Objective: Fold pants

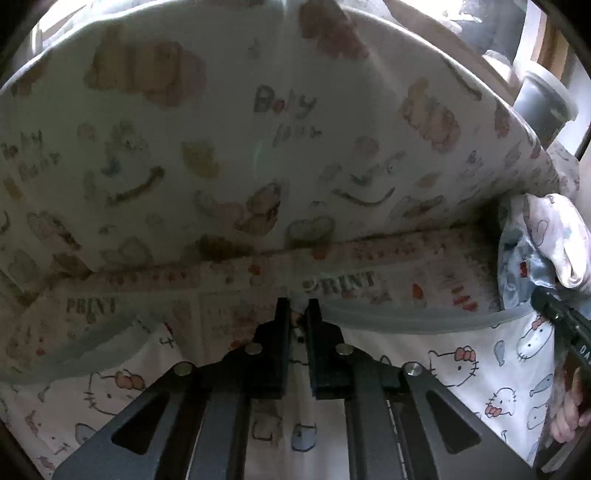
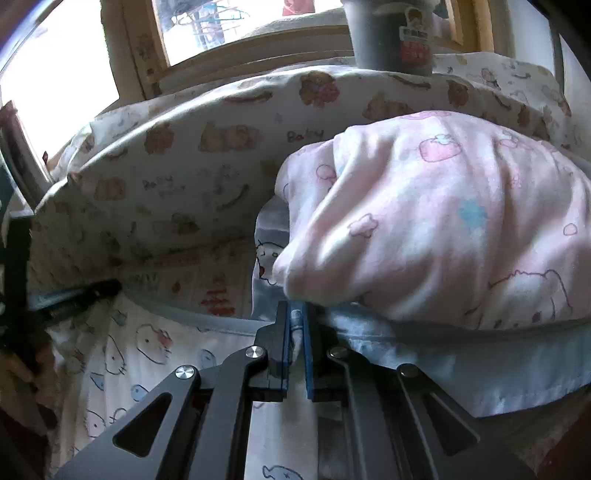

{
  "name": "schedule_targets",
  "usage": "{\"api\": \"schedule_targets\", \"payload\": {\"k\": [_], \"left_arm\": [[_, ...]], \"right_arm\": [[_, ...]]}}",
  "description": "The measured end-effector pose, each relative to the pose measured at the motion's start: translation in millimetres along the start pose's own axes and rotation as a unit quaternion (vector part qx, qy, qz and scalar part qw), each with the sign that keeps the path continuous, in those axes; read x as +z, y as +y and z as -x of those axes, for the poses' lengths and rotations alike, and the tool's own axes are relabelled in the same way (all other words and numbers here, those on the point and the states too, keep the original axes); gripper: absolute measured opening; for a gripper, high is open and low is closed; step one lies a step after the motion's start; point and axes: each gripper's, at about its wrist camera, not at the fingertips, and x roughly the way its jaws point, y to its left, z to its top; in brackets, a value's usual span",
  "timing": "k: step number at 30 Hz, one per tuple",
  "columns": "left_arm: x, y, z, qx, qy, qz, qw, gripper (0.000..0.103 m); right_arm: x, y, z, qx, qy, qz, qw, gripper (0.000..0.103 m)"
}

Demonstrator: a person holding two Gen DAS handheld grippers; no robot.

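Observation:
The pants (image 1: 443, 365) are white with a cat-face print and a pale blue band along the far edge, and they lie spread on the bed. My left gripper (image 1: 298, 306) is shut on that blue band at the bottom centre of the left wrist view. In the right wrist view the pants (image 2: 147, 350) lie at the lower left. My right gripper (image 2: 297, 310) is shut on the same band, with cloth pinched between its blue pads. Each gripper shows in the other's view: the right gripper (image 1: 541, 299) at the right edge, the left gripper (image 2: 110, 286) at the left.
A big bear-print pillow (image 1: 258, 129) rises just behind the band, over a sheet (image 1: 340, 284) printed "PRINT". A bunched pink garment (image 2: 424, 221) lies right of my right gripper. A grey tub (image 2: 388, 33) stands behind the pillow, by a window (image 2: 55, 74). A person's hand (image 1: 569, 417) holds the right gripper.

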Motion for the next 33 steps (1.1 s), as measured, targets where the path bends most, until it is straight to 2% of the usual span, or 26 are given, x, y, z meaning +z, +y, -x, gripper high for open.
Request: {"api": "schedule_targets", "payload": {"k": [2, 3, 4, 5, 7, 8, 14, 18, 24, 29, 33], "left_arm": [[-2.0, -1.0, 7.0, 0.005, -0.006, -0.013, 0.9999, 0.016], [-1.9, -2.5, 11.4, 0.016, -0.008, -0.018, 0.9997, 0.033], [-2.8, -3.7, 17.3, 0.034, -0.013, -0.023, 0.9991, 0.042], [-5.1, -7.3, 24.2, 0.045, -0.021, -0.028, 0.9984, 0.041], [-10.2, -9.4, 40.9, 0.047, -0.029, -0.037, 0.9978, 0.041], [-13.7, -9.4, 49.9, 0.043, -0.032, -0.041, 0.9977, 0.041], [-64.8, -12.4, 125.8, 0.047, -0.069, -0.079, 0.9934, 0.043], [-107.4, -23.4, 161.5, 0.041, -0.104, -0.083, 0.9902, 0.043], [-176.3, -14.8, 234.7, 0.069, -0.199, -0.083, 0.9740, 0.043], [-227.1, 7.7, 288.2, 0.089, -0.245, -0.054, 0.9639, 0.045], [-269.8, 20.6, 311.1, 0.127, -0.264, -0.039, 0.9553, 0.047]], "right_arm": [[0.0, -2.3, 5.1, -0.006, -0.012, -0.005, 1.000, 0.006], [0.0, -3.0, 9.2, -0.014, -0.020, -0.007, 1.000, 0.006], [-0.4, -3.3, 12.5, -0.018, -0.023, -0.006, 1.000, 0.012], [-0.4, -3.2, 16.3, -0.022, -0.026, -0.005, 0.999, 0.017], [0.0, -3.3, 27.9, -0.015, -0.036, -0.002, 0.999, 0.050], [-0.8, -5.4, 35.2, -0.010, -0.047, -0.003, 0.999, 0.053], [-5.0, -5.9, 90.2, 0.010, -0.093, -0.026, 0.995, 0.053], [-31.9, 11.2, 135.6, 0.026, -0.127, 0.000, 0.992, 0.053], [-87.5, 26.8, 200.8, 0.061, -0.187, 0.000, 0.980, 0.053], [-127.3, 52.4, 239.1, 0.088, -0.220, 0.022, 0.971, 0.053], [-164.5, 71.2, 263.9, 0.091, -0.246, 0.035, 0.964, 0.053]]}}
